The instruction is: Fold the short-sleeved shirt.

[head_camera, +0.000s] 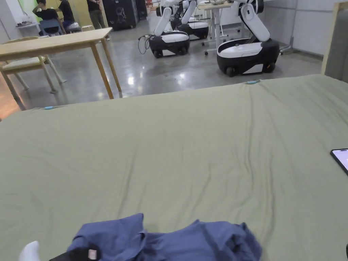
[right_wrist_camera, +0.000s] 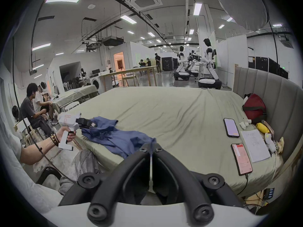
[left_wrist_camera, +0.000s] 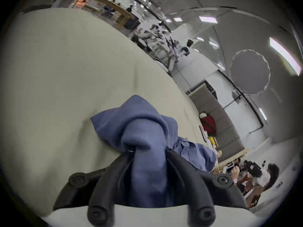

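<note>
The blue short-sleeved shirt [head_camera: 190, 241] lies crumpled at the near edge of the green bed sheet [head_camera: 176, 153]. My left gripper [left_wrist_camera: 147, 150] is shut on a thick bunch of its cloth [left_wrist_camera: 136, 120], which fills the space between the jaws. In the head view this gripper [head_camera: 85, 253] sits at the shirt's left end. In the right gripper view a hand holds that left gripper [right_wrist_camera: 91, 124] at the shirt's [right_wrist_camera: 118, 138] far end. My right gripper [right_wrist_camera: 151, 146] has its jaws pressed together on a thin edge of the shirt's near corner.
Two phones [right_wrist_camera: 231, 127] [right_wrist_camera: 241, 158], a sheet of paper [right_wrist_camera: 255, 145] and a red bag [right_wrist_camera: 254, 107] lie by the grey headboard [right_wrist_camera: 270, 89] on the right. Beyond the bed stand white robots [head_camera: 244, 51] and a wooden table [head_camera: 57, 42]. People sit at the left [right_wrist_camera: 31, 106].
</note>
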